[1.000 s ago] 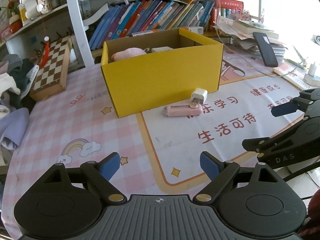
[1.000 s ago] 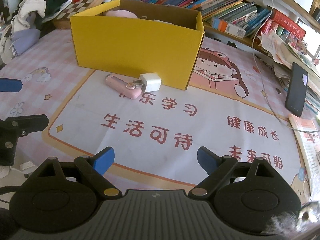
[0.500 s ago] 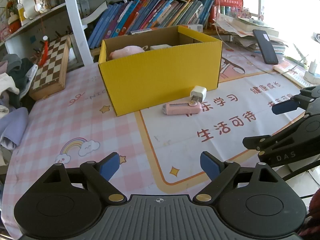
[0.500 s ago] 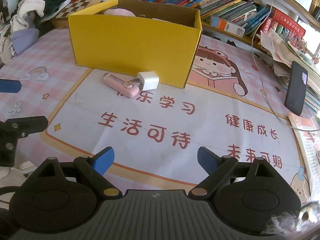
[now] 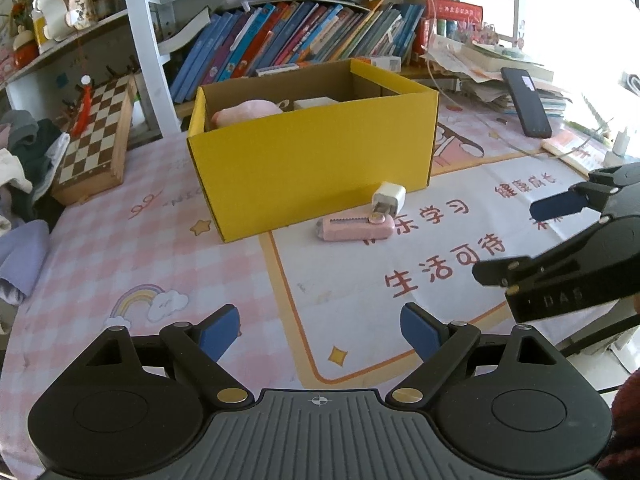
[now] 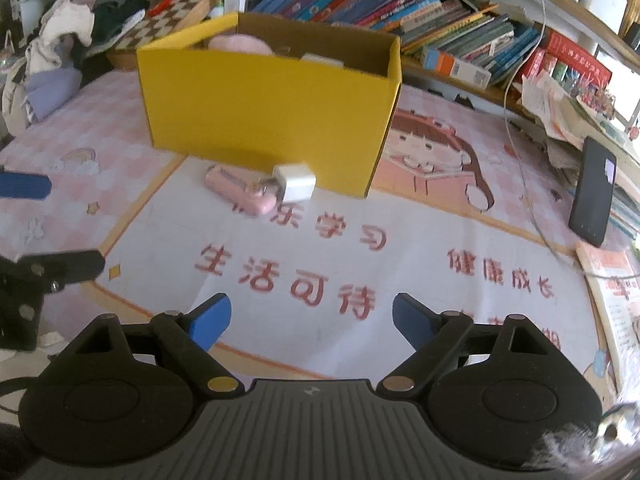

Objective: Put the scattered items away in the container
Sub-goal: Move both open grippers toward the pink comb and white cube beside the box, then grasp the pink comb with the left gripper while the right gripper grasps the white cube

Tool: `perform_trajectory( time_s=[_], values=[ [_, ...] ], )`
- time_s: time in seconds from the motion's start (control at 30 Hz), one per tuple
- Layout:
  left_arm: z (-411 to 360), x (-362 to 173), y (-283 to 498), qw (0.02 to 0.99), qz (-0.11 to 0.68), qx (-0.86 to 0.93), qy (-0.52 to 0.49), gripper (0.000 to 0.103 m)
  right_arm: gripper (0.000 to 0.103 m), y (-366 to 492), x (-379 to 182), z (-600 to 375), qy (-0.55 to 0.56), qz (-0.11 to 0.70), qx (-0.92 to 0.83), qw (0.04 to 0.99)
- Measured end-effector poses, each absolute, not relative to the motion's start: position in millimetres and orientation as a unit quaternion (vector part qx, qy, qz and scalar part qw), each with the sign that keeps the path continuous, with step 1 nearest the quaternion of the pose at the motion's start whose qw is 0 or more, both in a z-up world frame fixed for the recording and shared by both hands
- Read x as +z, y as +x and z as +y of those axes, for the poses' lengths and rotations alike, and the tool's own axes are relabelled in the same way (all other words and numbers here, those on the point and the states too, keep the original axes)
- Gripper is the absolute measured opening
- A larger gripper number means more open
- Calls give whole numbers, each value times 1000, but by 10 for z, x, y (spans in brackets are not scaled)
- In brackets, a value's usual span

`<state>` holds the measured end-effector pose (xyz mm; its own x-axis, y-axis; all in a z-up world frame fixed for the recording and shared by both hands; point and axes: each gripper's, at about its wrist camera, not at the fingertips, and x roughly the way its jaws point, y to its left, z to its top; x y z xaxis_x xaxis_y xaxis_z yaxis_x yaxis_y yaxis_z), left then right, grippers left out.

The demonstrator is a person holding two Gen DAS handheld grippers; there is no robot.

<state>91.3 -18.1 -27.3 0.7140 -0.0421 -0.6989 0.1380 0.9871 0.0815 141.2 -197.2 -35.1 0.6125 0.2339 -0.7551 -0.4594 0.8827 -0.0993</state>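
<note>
The tabletop (image 5: 120,256) wears a pink checked cover printed with red characters. Mid-frame stands a yellow box (image 5: 316,168); just before it lie a pink utility knife (image 5: 354,228) and a white charger (image 5: 389,198), touching. A chessboard (image 5: 94,140) sits at left, a black phone (image 5: 526,102) upper right.

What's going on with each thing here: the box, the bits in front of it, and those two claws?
yellow box: open-topped, upright, already holding a pink item and a white item.
white charger: outside the box, on the mat, leaning on the pink case.
pink case: outside the box, lying flat.
left claw: open, empty, above the mat.
right claw: open, empty, above the mat.
black phone: propped against a paper stack.
</note>
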Motion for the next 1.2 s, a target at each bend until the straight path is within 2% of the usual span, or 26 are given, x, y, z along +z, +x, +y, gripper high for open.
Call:
perform_trajectory(
  time_s=[0.43,0.53,0.77,1.2],
  values=[
    [-209,-353,1206,919,389,-33,59,90,82,1785,-388,-1923,-144,395,226,879],
    [-234,-355,1273,919,389,-29,63,90,78,1901,-386,-1912,-136,396,235,877],
    [-289,-366,1385,917,391,-25,74,90,62,2180,-396,-1881,-107,408,263,868],
    [-295,-393,1521,913,397,2,91,90,58,2615,-511,-1749,-50,449,302,839]
  ],
)
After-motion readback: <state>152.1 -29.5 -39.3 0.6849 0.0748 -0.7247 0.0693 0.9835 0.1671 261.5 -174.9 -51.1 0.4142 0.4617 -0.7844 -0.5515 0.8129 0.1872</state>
